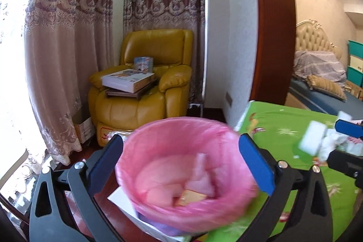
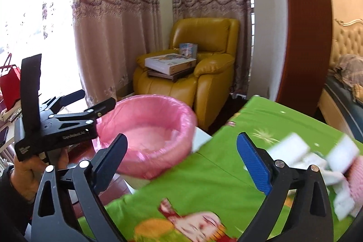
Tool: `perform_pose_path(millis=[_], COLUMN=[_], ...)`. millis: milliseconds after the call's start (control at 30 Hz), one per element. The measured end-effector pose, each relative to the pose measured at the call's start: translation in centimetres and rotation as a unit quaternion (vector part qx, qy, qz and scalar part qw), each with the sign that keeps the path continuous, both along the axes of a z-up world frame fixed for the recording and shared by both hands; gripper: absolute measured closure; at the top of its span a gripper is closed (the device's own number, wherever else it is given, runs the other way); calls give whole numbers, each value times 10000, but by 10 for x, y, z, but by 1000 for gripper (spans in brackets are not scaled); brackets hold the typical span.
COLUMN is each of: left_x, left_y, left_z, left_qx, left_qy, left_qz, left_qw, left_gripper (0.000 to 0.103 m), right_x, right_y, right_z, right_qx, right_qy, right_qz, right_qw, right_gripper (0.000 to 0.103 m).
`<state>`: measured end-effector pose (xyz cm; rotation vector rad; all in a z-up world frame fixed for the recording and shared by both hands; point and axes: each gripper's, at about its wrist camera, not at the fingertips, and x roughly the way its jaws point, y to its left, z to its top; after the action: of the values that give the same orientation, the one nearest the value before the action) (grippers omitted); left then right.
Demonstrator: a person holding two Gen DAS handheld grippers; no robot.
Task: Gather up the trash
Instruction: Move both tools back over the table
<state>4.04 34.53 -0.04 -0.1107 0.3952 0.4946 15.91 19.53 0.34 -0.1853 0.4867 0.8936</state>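
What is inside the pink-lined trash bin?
The trash bin holds its crumpled pink liner and a yellowish flat item at the bottom. Anything beneath the liner folds is hidden.

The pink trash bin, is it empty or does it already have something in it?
Not empty. The left wrist view shows the pink-lined trash bin holding crumpled pale pieces and a tan item at its bottom; what they are is too blurred to tell.

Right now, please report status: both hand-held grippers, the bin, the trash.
Left hand-held gripper open around pink-lined bin, not clamped. Right hand-held gripper open, empty, over green mat. White scraps still on mat. Path looks clear.
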Motion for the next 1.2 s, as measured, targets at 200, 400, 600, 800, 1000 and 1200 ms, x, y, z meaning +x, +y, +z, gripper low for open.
perform_pose_path(millis=[200,400,600,800,1000,1200], left_x=[-6,0,25,52,87,109], left_y=[-62,-114,-168,-224,-264,-303], left_z=[12,13,7,-7,-27,-37], left_qx=[75,18,-67,4,-180,-209], left_qy=[-173,-175,-116,173,548,689], left_qz=[-243,-559,-917,-1523,-2033,-2389], left_qw=[9995,9983,9957,9882,9774,9684], left_gripper=[4,4,4,4,4,4], right_x=[-4,-6,0,20,38,54], right_y=[-68,-129,-196,-283,-349,-388], right_z=[-2,-8,-21,-39,-58,-69], right_qx=[149,144,139,184,224,165], right_qy=[35,-65,-66,184,446,626], right_qz=[-456,-941,-1558,-2529,-3362,-3924], right_qw=[9988,9954,9877,9671,9405,9175], right_gripper=[11,11,11,11,11,11])
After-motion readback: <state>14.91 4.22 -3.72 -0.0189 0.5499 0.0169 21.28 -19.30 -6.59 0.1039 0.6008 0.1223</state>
